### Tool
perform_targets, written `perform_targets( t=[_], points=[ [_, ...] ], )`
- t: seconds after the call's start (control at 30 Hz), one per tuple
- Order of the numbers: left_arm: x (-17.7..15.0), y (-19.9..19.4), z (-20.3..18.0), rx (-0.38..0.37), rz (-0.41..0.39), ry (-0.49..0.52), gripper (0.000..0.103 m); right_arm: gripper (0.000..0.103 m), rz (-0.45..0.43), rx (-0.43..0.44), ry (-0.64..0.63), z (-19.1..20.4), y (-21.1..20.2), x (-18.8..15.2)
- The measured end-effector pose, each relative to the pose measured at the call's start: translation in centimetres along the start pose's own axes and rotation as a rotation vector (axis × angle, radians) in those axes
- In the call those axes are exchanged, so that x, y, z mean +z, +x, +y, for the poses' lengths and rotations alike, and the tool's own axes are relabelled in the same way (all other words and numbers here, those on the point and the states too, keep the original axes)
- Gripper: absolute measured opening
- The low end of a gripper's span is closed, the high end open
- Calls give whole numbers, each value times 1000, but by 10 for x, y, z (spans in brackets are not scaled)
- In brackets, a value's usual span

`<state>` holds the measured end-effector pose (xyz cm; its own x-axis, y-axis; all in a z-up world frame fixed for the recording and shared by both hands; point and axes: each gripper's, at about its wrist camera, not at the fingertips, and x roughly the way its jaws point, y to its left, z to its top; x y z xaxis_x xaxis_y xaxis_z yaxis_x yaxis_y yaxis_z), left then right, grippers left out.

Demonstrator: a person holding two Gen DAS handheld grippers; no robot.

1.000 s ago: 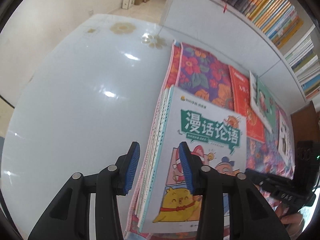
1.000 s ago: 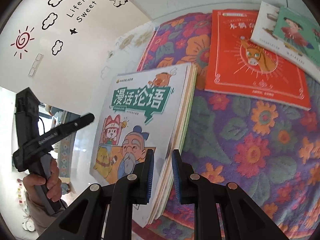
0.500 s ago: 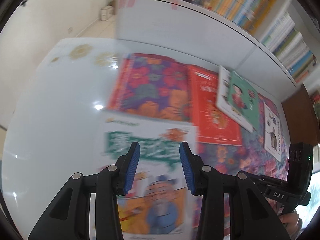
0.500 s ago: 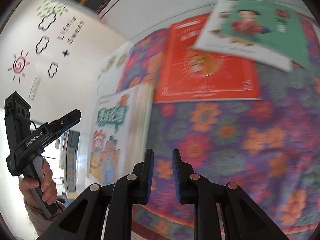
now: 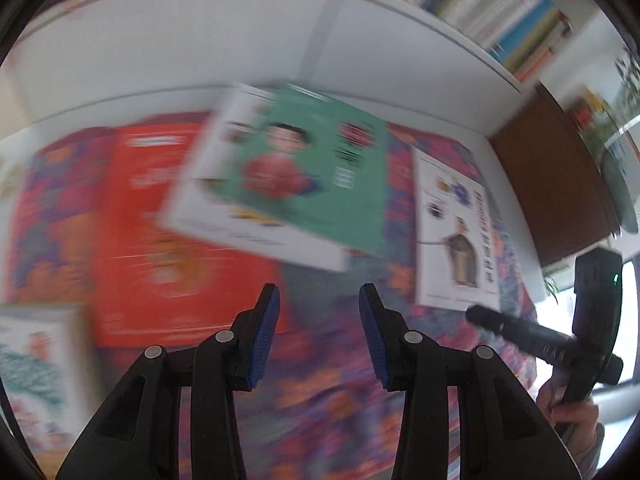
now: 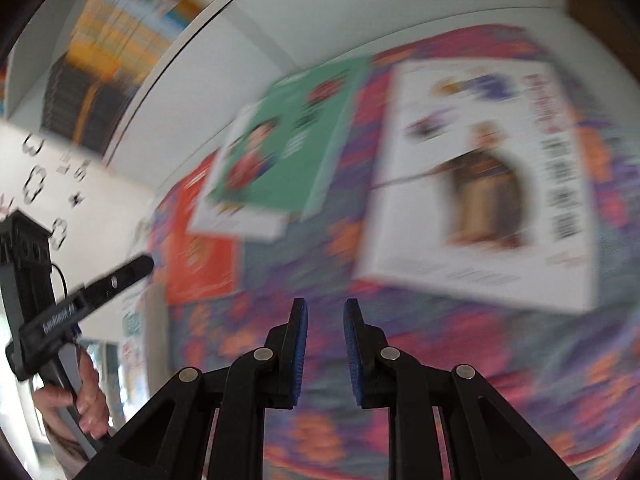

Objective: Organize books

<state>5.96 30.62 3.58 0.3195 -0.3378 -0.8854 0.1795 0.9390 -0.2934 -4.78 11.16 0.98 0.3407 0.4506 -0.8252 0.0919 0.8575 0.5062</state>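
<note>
Several books lie flat on a floral cloth (image 5: 320,408), all blurred by motion. A green-covered book (image 5: 312,184) rests on a white one (image 5: 240,232), which overlaps a red book (image 5: 160,240). To the right lies a white book with a standing figure (image 5: 456,236), also seen large in the right wrist view (image 6: 480,184). A stack topped by a comic book (image 5: 36,360) is at the lower left. My left gripper (image 5: 319,300) hangs open over the cloth below the green book. My right gripper (image 6: 326,308) is empty, its jaws a narrow gap apart, near the figure book's lower edge.
A white counter and a bookshelf (image 5: 500,12) full of upright books run along the far side. A brown cabinet (image 5: 552,184) stands at the right end. A hand (image 5: 572,412) holds the other gripper at the cloth's right edge.
Both grippers have swept fast to the right across the cloth. The comic-book stack that sat between or beside the jaws now lies behind at the left. Neither jaw gap has changed.
</note>
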Motion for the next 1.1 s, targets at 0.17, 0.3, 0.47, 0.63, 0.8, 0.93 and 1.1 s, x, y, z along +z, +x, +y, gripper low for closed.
perform_targets(
  t=[0.17, 0.3, 0.47, 0.63, 0.8, 0.93, 1.1],
  points=[
    [7, 56, -60, -62, 32, 52, 38, 17, -42, -103, 61, -56, -23, -8],
    [10, 95, -87, -94, 66, 50, 38, 18, -44, -159, 119, -88, -24, -8],
    [15, 121, -99, -30, 83, 43, 38, 19, -41, -199, 92, -103, -19, -1],
    [25, 127, -103, -29, 72, 47, 38, 31, -38, -175, 60, -106, -15, 9],
    [29, 133, -112, -47, 81, 62, 41, 49, -43, -94, 51, -102, -9, 13],
    [19, 131, -123, 5, 91, 127, 41, 50, -33, -142, 2, -90, -7, 15],
    [-5, 109, -100, -92, 118, 3, 41, 52, 6, -127, -11, -88, -7, 19]
  ],
)
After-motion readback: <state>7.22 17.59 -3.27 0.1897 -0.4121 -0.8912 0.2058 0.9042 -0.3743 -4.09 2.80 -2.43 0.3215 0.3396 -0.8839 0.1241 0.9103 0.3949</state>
